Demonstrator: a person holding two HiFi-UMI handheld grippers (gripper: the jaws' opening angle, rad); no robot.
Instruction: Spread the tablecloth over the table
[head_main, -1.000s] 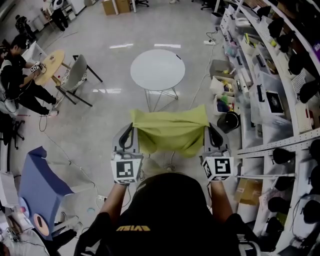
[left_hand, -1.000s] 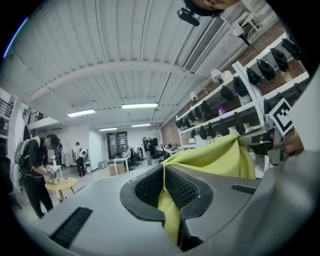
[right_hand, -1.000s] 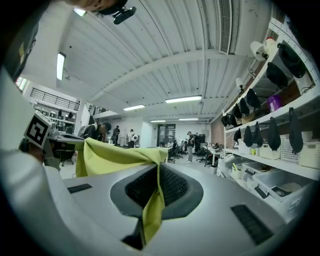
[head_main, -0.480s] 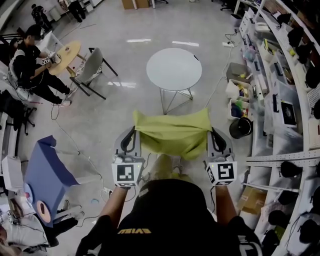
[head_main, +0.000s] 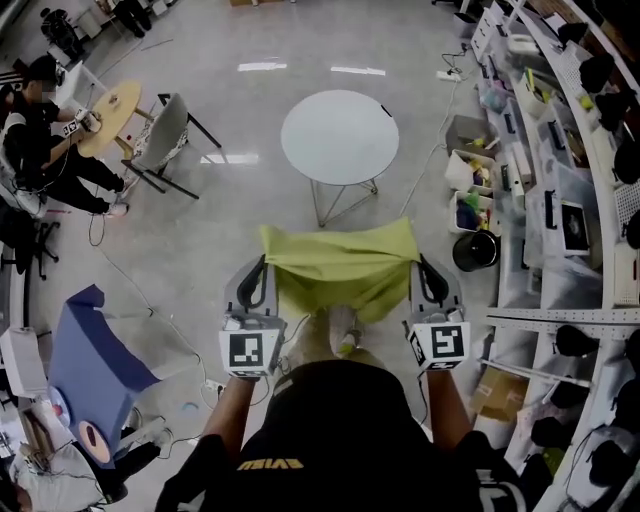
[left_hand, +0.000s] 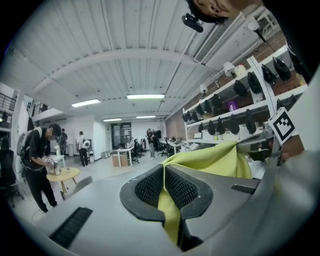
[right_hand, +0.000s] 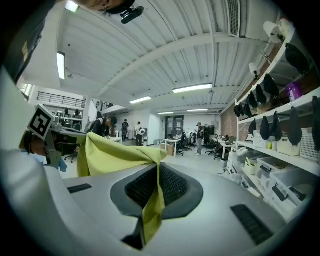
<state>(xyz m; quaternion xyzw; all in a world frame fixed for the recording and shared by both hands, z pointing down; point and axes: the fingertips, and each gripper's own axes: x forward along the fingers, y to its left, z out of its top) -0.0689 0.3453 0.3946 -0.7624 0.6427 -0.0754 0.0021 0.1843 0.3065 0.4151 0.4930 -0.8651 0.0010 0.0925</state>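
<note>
Green tablecloth (head_main: 340, 262): stretched taut mid-frame, ready for spreading.
Left gripper (head_main: 264, 266): clenched on one corner.
Right gripper (head_main: 419, 263): clenched on the opposite corner.
Table (head_main: 339, 135): uncovered, upper centre.

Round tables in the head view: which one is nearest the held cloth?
The white round table, straight ahead of the yellow-green tablecloth. The small wooden table stands far off at upper left, with a person seated at it.
</note>
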